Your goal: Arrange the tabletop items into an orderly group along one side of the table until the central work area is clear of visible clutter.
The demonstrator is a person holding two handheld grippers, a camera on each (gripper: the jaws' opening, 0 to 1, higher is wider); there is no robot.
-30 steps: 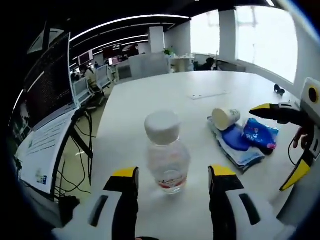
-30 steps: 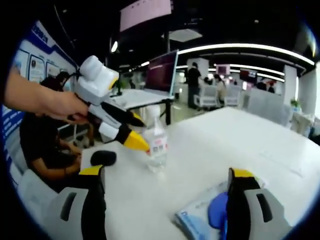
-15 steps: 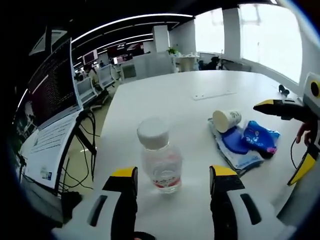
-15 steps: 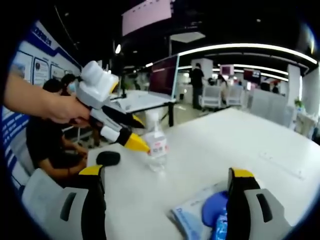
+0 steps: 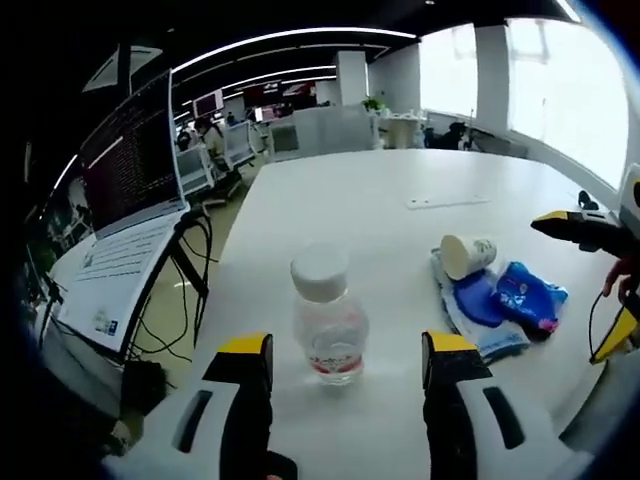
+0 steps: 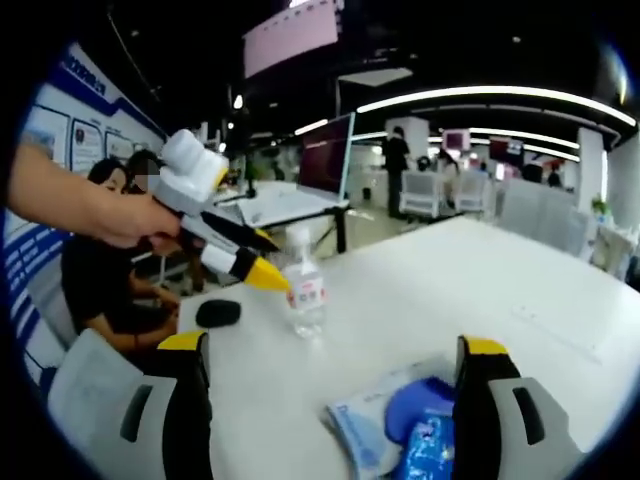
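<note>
A clear water bottle [image 5: 328, 320] with a white cap and red label stands upright on the white table [image 5: 350, 200], just ahead of my open left gripper [image 5: 345, 346] and clear of its jaws. To the right, a paper cup [image 5: 465, 255] lies on its side by blue packets [image 5: 520, 295] on a flat pale pack [image 5: 478, 325]. My right gripper [image 5: 570, 290] enters at the far right, open. In the right gripper view, the bottle [image 6: 305, 290] stands beside the left gripper [image 6: 272, 262], held by a hand [image 6: 90, 205]. My right gripper [image 6: 333, 346] is open above the blue packets [image 6: 420, 440].
A black mouse-like object [image 6: 217, 313] lies near the table edge behind the bottle. A screen on a stand [image 5: 130, 170] with hanging cables [image 5: 190, 290] sits past the table's left edge. A flat card [image 5: 448, 202] lies farther out. A seated person [image 6: 100, 290] is beside the table.
The left gripper has drawn back from the bottle, which now looks smaller and stands free. In the right gripper view its jaw tip no longer overlaps the bottle.
</note>
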